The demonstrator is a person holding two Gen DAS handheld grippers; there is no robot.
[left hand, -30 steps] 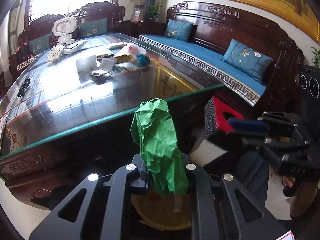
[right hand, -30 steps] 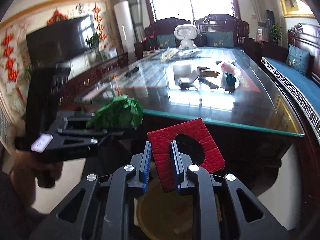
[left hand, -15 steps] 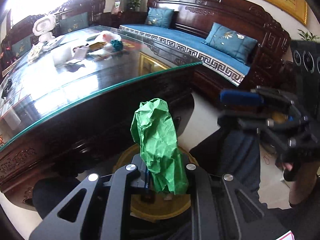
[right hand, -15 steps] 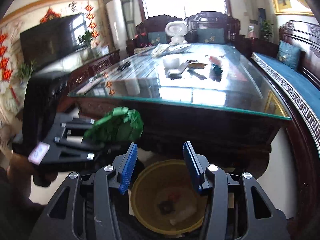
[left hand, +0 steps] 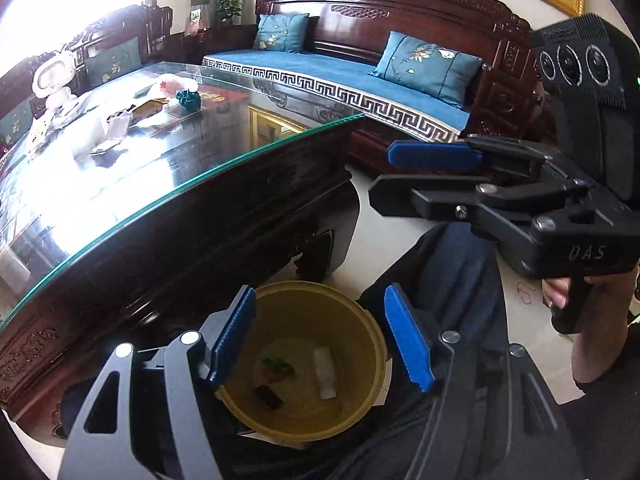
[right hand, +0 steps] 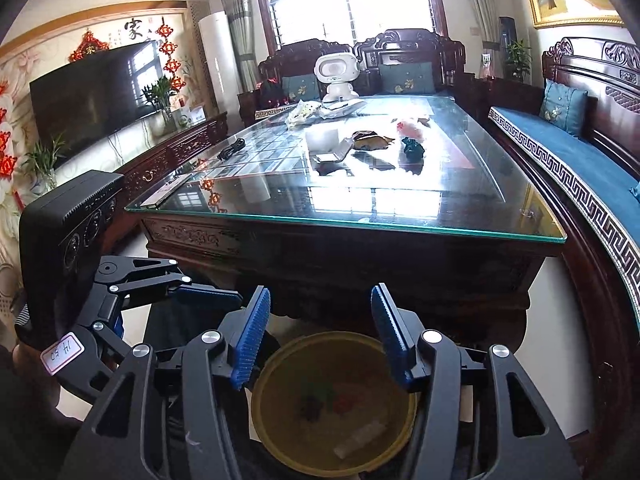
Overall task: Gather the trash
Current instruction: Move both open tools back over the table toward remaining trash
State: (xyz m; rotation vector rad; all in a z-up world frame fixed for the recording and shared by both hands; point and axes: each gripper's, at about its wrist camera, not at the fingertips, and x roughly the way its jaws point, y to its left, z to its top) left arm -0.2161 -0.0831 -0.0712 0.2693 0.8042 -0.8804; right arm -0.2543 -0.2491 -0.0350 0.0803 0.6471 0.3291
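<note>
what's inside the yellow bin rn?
Inside the yellow bin: a green scrap, a dark piece and a white piece. The open left tongs cover part of its near wall.

The desk (right hand: 400,248) was dark carved wood under a glass top (right hand: 360,200), and on the glass lay a white robot toy (right hand: 335,76) at the far end, a black cable (right hand: 231,149) toward the left edge, a white box (right hand: 322,138), brown paper scraps (right hand: 370,140), a pink wad (right hand: 410,127) and a dark teal crumpled lump (right hand: 413,148) near the middle. On the pale floor (left hand: 400,256), just beside the desk's near end, stood a yellow bin (left hand: 360,396) with 1 white scrap (left hand: 325,372), a green bit (left hand: 280,365) and a dark piece (left hand: 269,394) at its bottom.
</note>
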